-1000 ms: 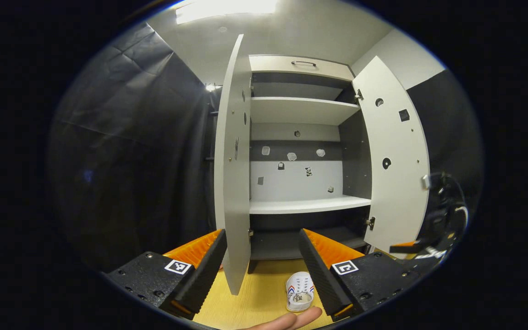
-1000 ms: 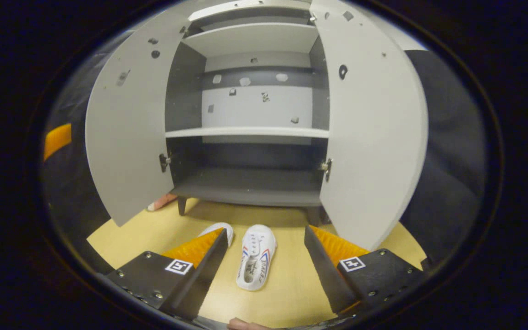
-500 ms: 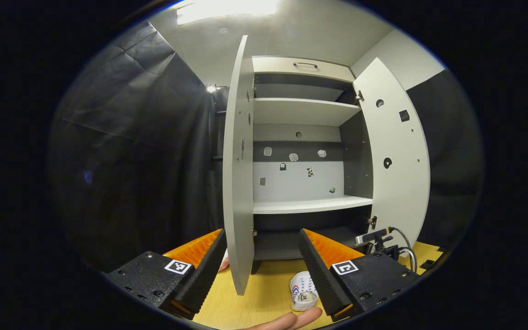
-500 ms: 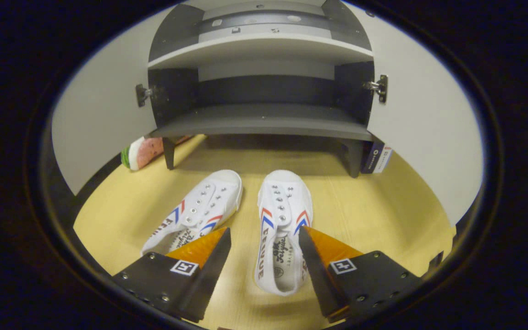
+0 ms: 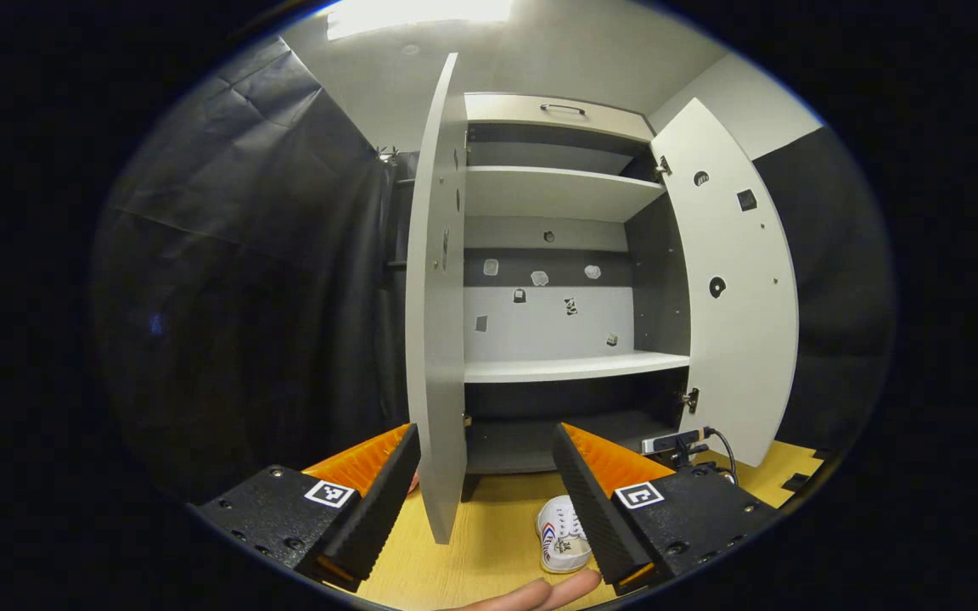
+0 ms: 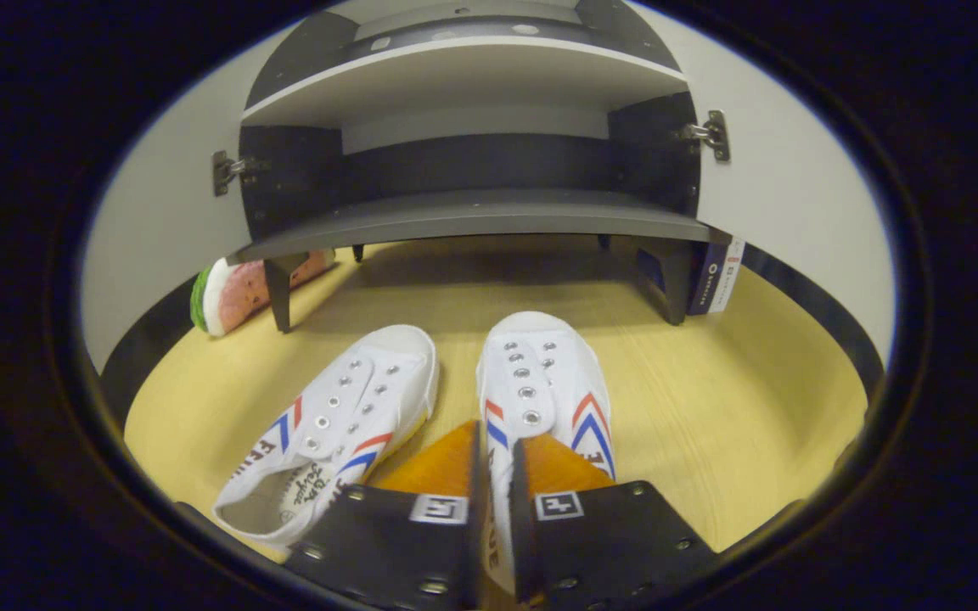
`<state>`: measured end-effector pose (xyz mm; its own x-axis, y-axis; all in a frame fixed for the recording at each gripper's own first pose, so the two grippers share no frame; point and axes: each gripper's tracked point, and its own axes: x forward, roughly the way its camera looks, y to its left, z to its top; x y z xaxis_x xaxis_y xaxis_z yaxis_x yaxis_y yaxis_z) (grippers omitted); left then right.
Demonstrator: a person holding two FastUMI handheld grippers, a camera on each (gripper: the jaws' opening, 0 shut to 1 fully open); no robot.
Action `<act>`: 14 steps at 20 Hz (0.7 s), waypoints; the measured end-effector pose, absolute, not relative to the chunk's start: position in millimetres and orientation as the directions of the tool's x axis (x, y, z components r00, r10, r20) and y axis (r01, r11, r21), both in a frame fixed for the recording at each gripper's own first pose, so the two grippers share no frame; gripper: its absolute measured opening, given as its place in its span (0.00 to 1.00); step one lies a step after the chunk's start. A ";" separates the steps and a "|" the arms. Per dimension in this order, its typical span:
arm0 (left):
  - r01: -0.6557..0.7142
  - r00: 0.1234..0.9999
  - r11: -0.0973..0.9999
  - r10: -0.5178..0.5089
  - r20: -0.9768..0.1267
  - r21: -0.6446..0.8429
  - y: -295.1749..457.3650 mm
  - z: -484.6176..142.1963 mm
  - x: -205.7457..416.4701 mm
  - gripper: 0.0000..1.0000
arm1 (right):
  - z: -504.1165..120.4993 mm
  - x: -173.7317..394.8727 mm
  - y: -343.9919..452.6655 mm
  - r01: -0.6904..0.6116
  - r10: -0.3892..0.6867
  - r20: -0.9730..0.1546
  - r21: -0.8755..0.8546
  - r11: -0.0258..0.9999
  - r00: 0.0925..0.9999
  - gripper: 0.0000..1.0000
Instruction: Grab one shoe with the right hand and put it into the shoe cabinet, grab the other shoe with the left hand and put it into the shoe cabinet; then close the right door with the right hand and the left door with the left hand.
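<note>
Fingers of the right gripper (image 6: 493, 475) pinch the side wall of the right shoe (image 6: 540, 390), which lies on the yellow worktop (image 6: 710, 399) before the open shoe cabinet (image 6: 472, 221), toe toward it. Beside it lies the left shoe (image 6: 345, 416). Fingers of the left gripper (image 5: 485, 488) stand spread, holding nothing, facing the open left door (image 5: 436, 322).

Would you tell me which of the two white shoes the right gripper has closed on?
The right gripper is shut on the right-hand shoe, pinching its side wall. The left-hand shoe lies free beside it, angled away.
</note>
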<state>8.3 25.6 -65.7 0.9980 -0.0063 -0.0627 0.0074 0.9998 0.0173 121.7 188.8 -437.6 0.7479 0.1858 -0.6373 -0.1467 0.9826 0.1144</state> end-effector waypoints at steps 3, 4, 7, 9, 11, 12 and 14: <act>0.001 0.997 1.000 0.000 -0.078 0.013 26.7 -72.5 14.5 0.96 | -445.1 129.4 187.4 -0.121 0.218 -0.604 0.196 0.973 0.767 0.01; 0.000 0.996 1.000 0.001 -0.087 0.010 26.2 -76.3 14.8 0.92 | -443.1 126.6 184.2 -0.116 0.223 -0.594 0.215 0.970 0.773 0.01; 0.015 0.995 1.000 -0.013 -0.095 0.018 23.3 -81.0 13.7 0.96 | -427.6 124.4 172.9 -0.114 0.228 -0.533 0.238 0.965 0.815 0.01; 0.016 0.996 0.999 -0.013 -0.093 0.028 23.5 -81.5 13.3 0.96 | -412.3 119.8 168.0 -0.120 0.224 -0.488 0.235 0.965 0.843 0.01; 0.025 0.995 0.999 -0.022 -0.095 0.027 20.6 -82.0 11.9 0.96 | -393.0 114.1 166.8 -0.127 0.233 -0.450 0.252 0.959 0.862 0.01; 0.029 0.995 0.999 -0.026 -0.097 0.025 19.9 -83.3 10.4 0.96 | -383.0 111.5 168.1 -0.135 0.242 -0.437 0.261 0.956 0.867 0.00; 0.029 0.995 0.999 -0.027 -0.095 0.023 19.0 -82.6 9.9 0.95 | -353.6 111.2 164.9 -0.167 0.248 -0.391 0.228 0.959 0.886 0.05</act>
